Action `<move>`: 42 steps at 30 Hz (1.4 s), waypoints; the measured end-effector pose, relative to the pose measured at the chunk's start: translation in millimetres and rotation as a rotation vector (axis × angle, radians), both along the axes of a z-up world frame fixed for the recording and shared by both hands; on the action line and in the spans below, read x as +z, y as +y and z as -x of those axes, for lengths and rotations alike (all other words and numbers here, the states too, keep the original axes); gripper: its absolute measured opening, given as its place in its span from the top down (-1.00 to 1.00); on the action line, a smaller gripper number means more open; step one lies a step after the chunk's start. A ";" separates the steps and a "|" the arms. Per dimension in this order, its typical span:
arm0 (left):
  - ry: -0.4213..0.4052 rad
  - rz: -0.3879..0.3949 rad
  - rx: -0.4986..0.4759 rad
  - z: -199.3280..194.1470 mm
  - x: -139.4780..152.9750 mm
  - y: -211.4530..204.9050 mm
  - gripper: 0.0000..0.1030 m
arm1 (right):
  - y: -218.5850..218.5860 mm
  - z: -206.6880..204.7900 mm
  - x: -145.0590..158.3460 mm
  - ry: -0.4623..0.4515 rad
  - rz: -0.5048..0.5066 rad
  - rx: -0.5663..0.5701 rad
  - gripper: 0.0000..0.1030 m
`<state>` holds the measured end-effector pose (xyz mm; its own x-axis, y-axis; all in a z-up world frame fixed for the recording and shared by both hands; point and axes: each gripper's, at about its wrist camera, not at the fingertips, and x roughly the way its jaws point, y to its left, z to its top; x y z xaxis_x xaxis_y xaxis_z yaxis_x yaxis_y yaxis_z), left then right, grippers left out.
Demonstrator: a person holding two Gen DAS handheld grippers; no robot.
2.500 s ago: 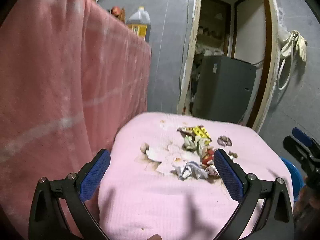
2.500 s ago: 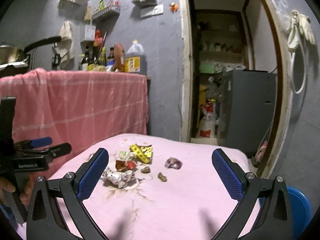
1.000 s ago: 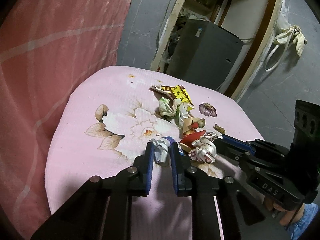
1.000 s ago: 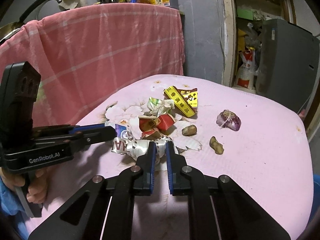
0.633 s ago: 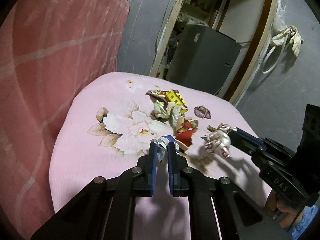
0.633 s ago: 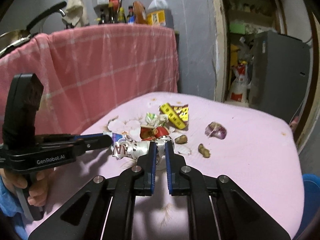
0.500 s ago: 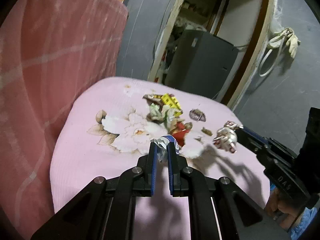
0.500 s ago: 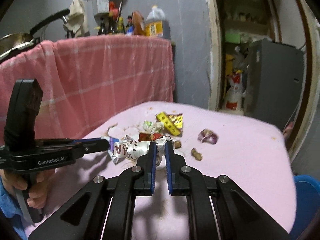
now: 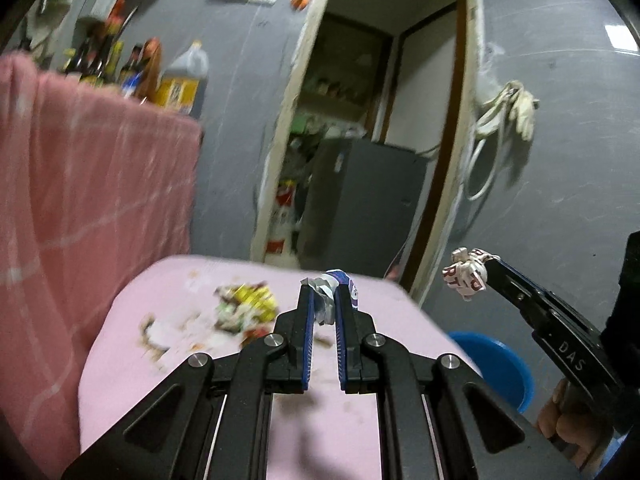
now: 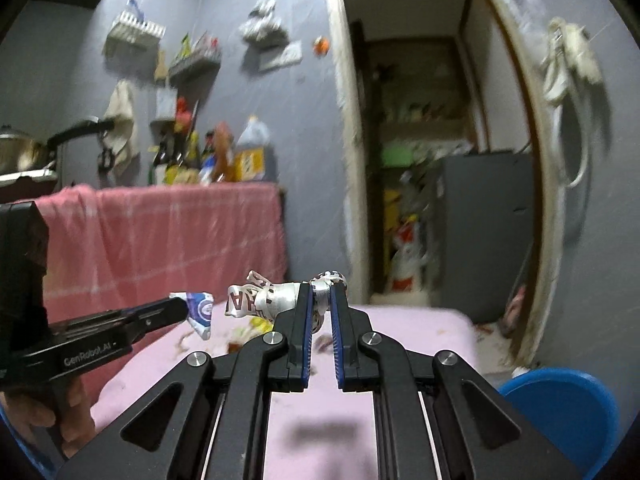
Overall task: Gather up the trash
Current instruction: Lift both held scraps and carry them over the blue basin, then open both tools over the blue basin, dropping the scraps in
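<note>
We find the left gripper (image 9: 322, 304) clenched on a blue-white wrapper (image 9: 330, 286) at frame centre, the right gripper (image 10: 320, 306) grasping a red-lettered wrapper (image 10: 260, 300); both clear the pink table (image 9: 240, 276), presumably for the blue bin (image 10: 568, 404), lower right.

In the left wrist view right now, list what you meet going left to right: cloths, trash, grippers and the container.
Red-pink hanging cloth → trash pile on the pink table cover → left gripper shut on a blue-and-white wrapper → white-and-red wrapper → blue bin → right gripper body.
</note>
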<state>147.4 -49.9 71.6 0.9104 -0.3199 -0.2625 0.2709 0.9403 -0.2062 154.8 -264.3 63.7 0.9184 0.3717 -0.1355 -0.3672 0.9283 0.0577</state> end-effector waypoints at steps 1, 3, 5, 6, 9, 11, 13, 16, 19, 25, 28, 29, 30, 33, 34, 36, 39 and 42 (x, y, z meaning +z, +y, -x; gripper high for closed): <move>-0.020 -0.003 -0.007 1.4 3.8 -6.7 0.85 | -6.2 3.8 3.6 -0.020 -0.006 -0.019 0.87; -0.060 -0.010 -0.029 3.4 11.4 -24.1 0.85 | -18.9 10.9 9.6 -0.052 -0.014 -0.061 0.87; -0.084 -0.020 -0.052 4.4 16.7 -40.4 0.85 | -32.2 16.7 14.0 -0.077 -0.019 -0.100 0.87; -0.094 -0.020 -0.068 4.5 18.7 -49.1 0.85 | -39.6 18.9 15.7 -0.086 -0.025 -0.121 0.87; -0.115 -0.025 -0.112 6.8 25.2 -74.1 0.85 | -70.4 26.2 17.8 -0.109 -0.050 -0.202 0.87; -0.128 -0.027 -0.144 6.9 28.3 -92.0 0.85 | -78.5 28.7 17.8 -0.114 -0.054 -0.222 0.87; -0.142 -0.035 -0.172 6.5 30.7 -111.5 0.85 | -92.6 32.6 18.1 -0.117 -0.054 -0.265 0.86; -0.152 -0.043 -0.210 3.4 32.2 -138.8 0.85 | -114.4 38.3 17.1 -0.121 -0.054 -0.331 0.86; -0.159 -0.053 -0.240 -1.9 31.6 -166.5 0.85 | -134.3 42.4 13.9 -0.109 -0.060 -0.393 0.86; -0.141 -0.081 -0.296 -14.4 20.6 -212.5 0.85 | -172.1 42.1 3.5 -0.042 -0.088 -0.488 0.86; -0.099 -0.098 -0.326 -25.1 11.4 -232.8 0.85 | -187.4 37.4 -5.5 0.014 -0.115 -0.510 0.86; -0.080 -0.103 -0.336 -28.7 7.9 -238.0 0.85 | -195.7 35.3 -11.8 0.042 -0.129 -0.523 0.86; -0.053 -0.107 -0.347 -34.2 3.5 -244.0 0.85 | -200.2 33.0 -15.3 0.065 -0.136 -0.530 0.86; 0.006 -0.116 -0.355 -45.8 -7.9 -254.1 0.85 | -210.9 27.7 -26.1 0.123 -0.153 -0.543 0.86; 0.032 -0.121 -0.357 -50.9 -11.9 -258.2 0.85 | -210.9 27.7 -26.1 0.123 -0.153 -0.543 0.86; 0.087 -0.128 -0.365 -60.1 -20.7 -265.3 0.85 | -218.0 20.4 -38.9 0.200 -0.171 -0.551 0.85; 0.153 -0.137 -0.370 -68.8 -33.3 -272.0 0.85 | -221.0 17.6 -45.5 0.233 -0.174 -0.557 0.84; 0.202 -0.164 -0.381 -77.2 -45.0 -281.4 0.85 | -224.0 14.4 -52.5 0.264 -0.176 -0.565 0.84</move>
